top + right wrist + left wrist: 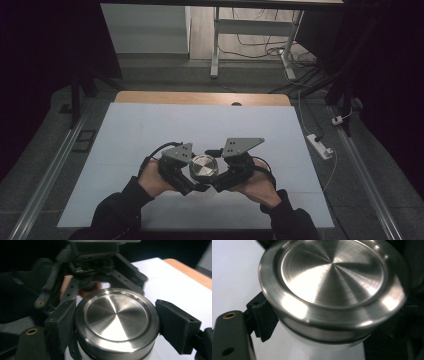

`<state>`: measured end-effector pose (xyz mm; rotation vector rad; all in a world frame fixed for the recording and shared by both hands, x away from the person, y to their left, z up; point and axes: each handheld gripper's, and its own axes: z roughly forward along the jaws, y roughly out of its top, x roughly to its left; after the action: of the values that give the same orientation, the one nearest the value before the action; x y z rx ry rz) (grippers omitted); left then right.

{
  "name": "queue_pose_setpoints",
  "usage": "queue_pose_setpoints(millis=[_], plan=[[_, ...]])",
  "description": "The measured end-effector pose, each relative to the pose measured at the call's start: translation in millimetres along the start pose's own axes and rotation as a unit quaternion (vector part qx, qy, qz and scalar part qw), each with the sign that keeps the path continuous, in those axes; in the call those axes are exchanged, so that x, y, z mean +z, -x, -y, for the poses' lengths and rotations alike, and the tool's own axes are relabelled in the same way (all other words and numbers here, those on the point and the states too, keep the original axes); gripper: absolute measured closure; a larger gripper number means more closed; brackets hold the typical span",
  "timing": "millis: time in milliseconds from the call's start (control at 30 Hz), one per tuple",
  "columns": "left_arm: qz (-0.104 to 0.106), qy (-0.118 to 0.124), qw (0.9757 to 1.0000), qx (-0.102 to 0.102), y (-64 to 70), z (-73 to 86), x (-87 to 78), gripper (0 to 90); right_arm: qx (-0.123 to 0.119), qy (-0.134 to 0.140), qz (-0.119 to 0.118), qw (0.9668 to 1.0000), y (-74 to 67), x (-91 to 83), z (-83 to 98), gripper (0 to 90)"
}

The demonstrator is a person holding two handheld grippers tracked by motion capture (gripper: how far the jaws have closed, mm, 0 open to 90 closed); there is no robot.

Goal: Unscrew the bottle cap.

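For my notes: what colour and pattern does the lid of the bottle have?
The lid is silver brushed metal with fine lines spreading from its centre; it shows best in the left gripper view.

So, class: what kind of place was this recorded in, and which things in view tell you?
Probably a lab or workshop recording station, not a home: a white-covered table ringed by dark curtains, loose cables and a power strip on the floor, and hand-held grippers around a steel-lidded container.

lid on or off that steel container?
On. The steel lid sits seated on the white-bodied container; a thin seam runs under its rim, and the right gripper clamps its sides.
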<state>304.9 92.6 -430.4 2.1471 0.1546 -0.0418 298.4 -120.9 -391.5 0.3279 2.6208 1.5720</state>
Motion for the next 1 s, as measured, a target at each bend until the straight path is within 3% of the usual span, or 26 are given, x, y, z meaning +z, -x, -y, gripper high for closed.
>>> queue_pose_setpoints(millis=[167, 300, 367, 467, 533, 633, 700, 767, 833, 1000], plan=[[0.047, -0.006, 0.9983, 0.034, 3.9, 0.2, 4.0, 15.8, -0.015, -0.007, -0.073, 0.9972, 3.7, -3.1, 2.9, 19.4], [0.071, -0.015, 0.9956, 0.060, 11.0, -2.3, 8.7, 15.7, -0.040, -0.005, -0.134, 0.9902, 6.1, -4.7, 7.8, 19.4], [0.076, -0.018, 0.9943, 0.073, 13.8, -4.0, 9.8, 15.8, -0.050, 0.001, -0.161, 0.9857, 7.4, -5.5, 10.7, 19.3], [0.062, -0.014, 0.9954, 0.073, 16.0, -7.0, 7.7, 15.8, -0.057, 0.020, -0.180, 0.9819, 9.7, -7.2, 13.2, 17.5], [0.036, -0.014, 0.9970, 0.067, 15.4, -8.4, 3.6, 15.8, -0.052, 0.036, -0.156, 0.9857, 10.5, -9.9, 10.9, 9.8], [-0.012, -0.009, 0.9989, 0.043, 11.5, -7.6, -2.2, 15.8, -0.040, 0.055, -0.088, 0.9938, 12.3, -17.5, 4.3, 6.5], [-0.048, -0.011, 0.9984, 0.028, 9.1, -6.7, -3.9, 15.8, -0.028, 0.064, -0.043, 0.9966, 13.7, -23.2, 1.4, 6.8], [-0.070, -0.015, 0.9973, 0.015, 7.0, -5.8, -3.8, 15.8, -0.015, 0.068, 0.003, 0.9976, 14.9, -26.5, -0.1, 7.0], [-0.083, -0.016, 0.9964, 0.005, 5.5, -4.9, -2.7, 15.8, 0.002, 0.077, 0.014, 0.9969, 16.5, -27.8, 0.4, 8.2], [-0.087, -0.016, 0.9961, -0.004, 4.3, -4.8, -1.1, 15.8, 0.013, 0.054, 0.023, 0.9982, 15.2, -19.9, 2.4, 8.1]])
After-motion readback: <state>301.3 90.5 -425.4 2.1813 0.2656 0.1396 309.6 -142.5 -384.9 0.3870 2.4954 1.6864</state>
